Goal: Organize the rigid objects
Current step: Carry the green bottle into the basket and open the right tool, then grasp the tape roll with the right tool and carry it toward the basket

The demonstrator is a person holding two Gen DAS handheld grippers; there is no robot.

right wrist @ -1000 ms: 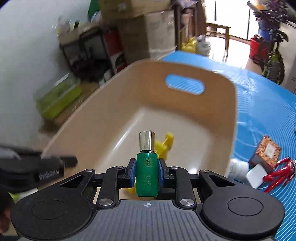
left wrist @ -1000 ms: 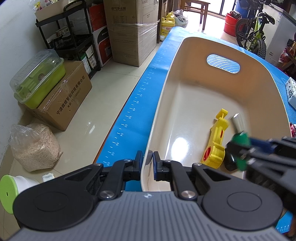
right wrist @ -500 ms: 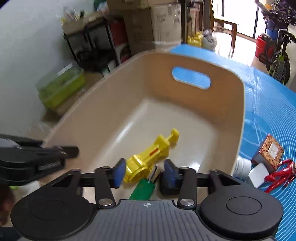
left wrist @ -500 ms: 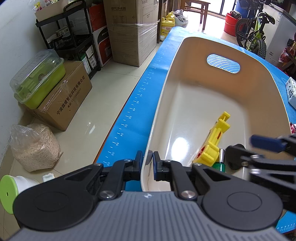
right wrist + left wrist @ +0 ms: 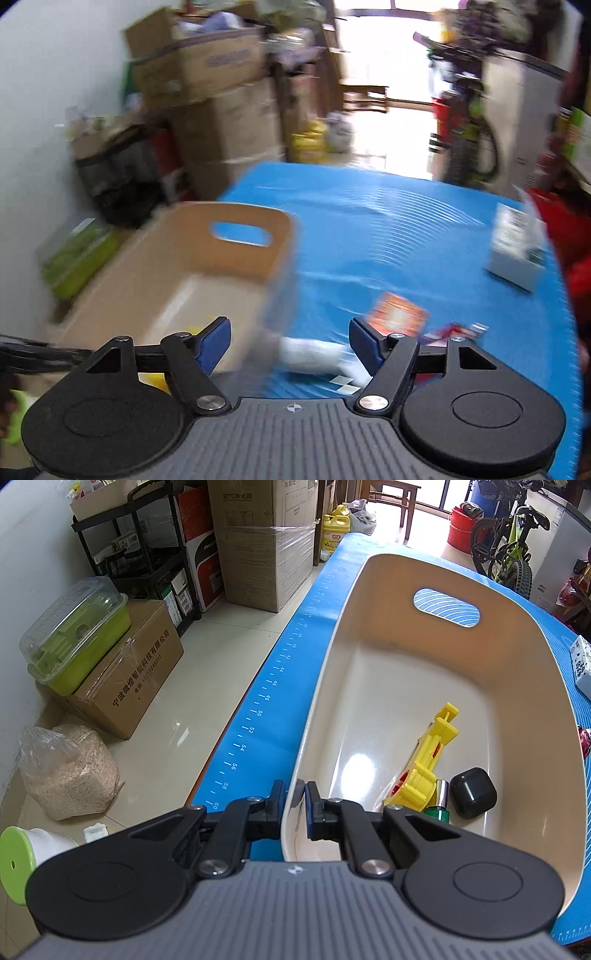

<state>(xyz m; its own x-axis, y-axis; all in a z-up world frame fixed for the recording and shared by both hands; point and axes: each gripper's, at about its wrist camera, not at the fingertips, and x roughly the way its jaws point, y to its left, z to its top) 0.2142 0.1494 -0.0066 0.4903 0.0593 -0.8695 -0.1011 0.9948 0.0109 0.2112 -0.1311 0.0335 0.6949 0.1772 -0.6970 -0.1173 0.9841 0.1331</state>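
Nearby, an orange box (image 5: 398,316), a white tube (image 5: 314,352) and a white carton (image 5: 515,245) lie on the blue mat (image 5: 388,236), with stacked cardboard boxes (image 5: 264,542) and a bicycle (image 5: 508,550) beyond. Inside the beige bin (image 5: 480,664) rest 3 things: a yellow toy (image 5: 424,768), a green bottle (image 5: 437,810) touching it, and a black case (image 5: 473,792) just beside. The left gripper (image 5: 294,805) clamps the bin's near rim; the right gripper (image 5: 290,341) hangs with its fingers wide apart, holding nothing.

a green lidded container (image 5: 75,635) is sitting on a cardboard box (image 5: 127,670); a bag of grain (image 5: 68,771) is lying on the floor nearby.
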